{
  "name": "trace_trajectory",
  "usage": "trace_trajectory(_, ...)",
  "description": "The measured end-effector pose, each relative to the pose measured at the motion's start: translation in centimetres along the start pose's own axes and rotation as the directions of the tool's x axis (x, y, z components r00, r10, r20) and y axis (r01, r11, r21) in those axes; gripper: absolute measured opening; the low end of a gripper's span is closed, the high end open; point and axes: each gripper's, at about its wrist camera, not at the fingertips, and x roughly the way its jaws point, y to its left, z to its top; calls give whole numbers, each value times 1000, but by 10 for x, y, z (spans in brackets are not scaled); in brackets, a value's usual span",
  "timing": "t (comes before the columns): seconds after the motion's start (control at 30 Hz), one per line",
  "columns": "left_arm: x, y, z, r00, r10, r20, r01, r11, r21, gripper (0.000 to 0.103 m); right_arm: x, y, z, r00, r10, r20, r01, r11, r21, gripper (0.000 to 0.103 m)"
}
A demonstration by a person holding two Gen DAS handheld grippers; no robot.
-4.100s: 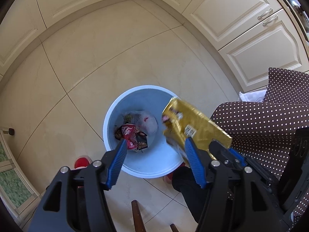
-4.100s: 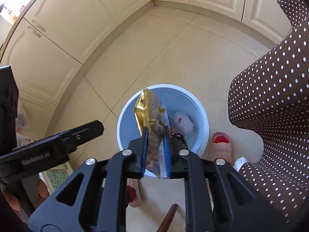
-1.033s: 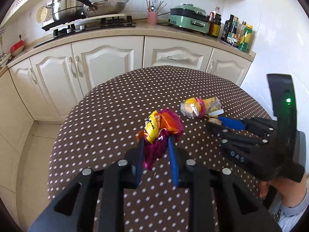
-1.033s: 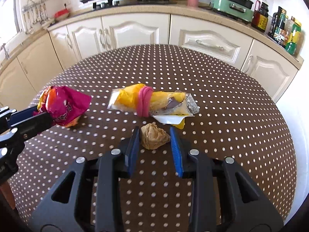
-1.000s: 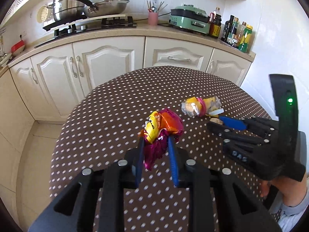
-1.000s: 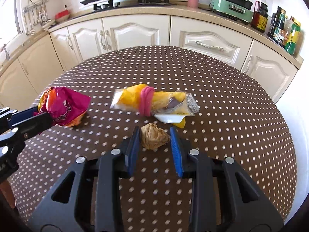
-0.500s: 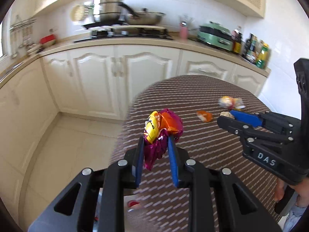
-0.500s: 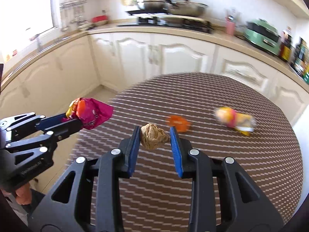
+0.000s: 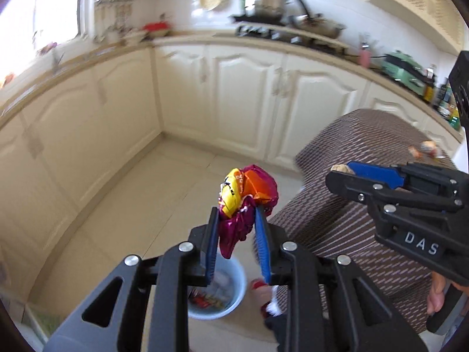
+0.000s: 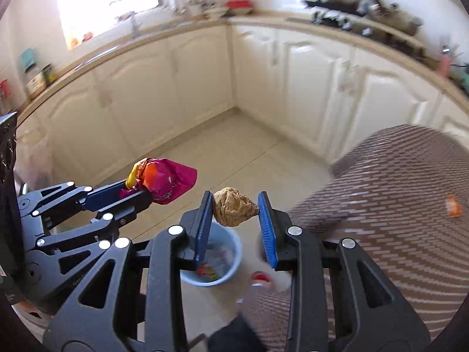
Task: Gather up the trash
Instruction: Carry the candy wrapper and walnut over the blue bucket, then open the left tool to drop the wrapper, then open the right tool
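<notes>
Below both loaded claws, bin (image 9: 231, 302) beside table (image 9: 351, 205).

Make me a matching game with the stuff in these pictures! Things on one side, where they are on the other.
Things:
1. pink wrapper
2. brown paper ball
3. blue bin
4. orange scrap

Places:
A. on the floor
B. on the dotted table
C. in the left tongs
D. in the right tongs

Pairs: 1-C, 2-D, 3-A, 4-B
</notes>
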Motion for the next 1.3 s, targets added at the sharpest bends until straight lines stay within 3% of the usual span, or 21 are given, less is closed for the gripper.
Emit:
trace_trajectory(0.23, 53, 80, -49, 987, 89, -134, -104, 988, -111, 23, 91, 48, -17, 986, 94, -135, -94, 996, 6, 31)
trace_trajectory(0.37, 89, 105, -71, 974, 84, -210, -121, 979, -166, 23, 130, 58, -32, 974, 104, -199, -102, 995, 20, 31)
trace_trajectory(0.7, 182, 133, -125, 928, 17, -372, -123, 957, -263, 24, 204, 41, -61, 952, 94, -292, -69, 993, 93, 31)
trace_trajectory(0.87, 192, 127, -115, 944, 25, -330, -113, 961, -251, 28, 225, 31, -76, 944, 104, -314, -63, 989, 136, 31)
trace_trajectory(0.93, 194, 124, -115, 945, 13, -327, -101, 962, -255, 35, 229, 29, -76, 945, 104, -311, -60, 987, 148, 31)
trace_trajectory(1.0, 196, 122, -114, 943, 16, -332, -107, 961, -256, 49, 232, 23, -77, 945, 103, -311, -57, 986, 154, 31)
trace_trajectory(1.1, 197, 119, -110, 945, 49, -322, -131, 963, -236, 55, 235, 23, -79, 945, 103, -311, -55, 986, 160, 31)
trace_trajectory(1.3, 190, 130, -112, 943, 84, -322, -166, 957, -237, 60, 241, 28, -82, 942, 114, -317, -62, 984, 168, 31)
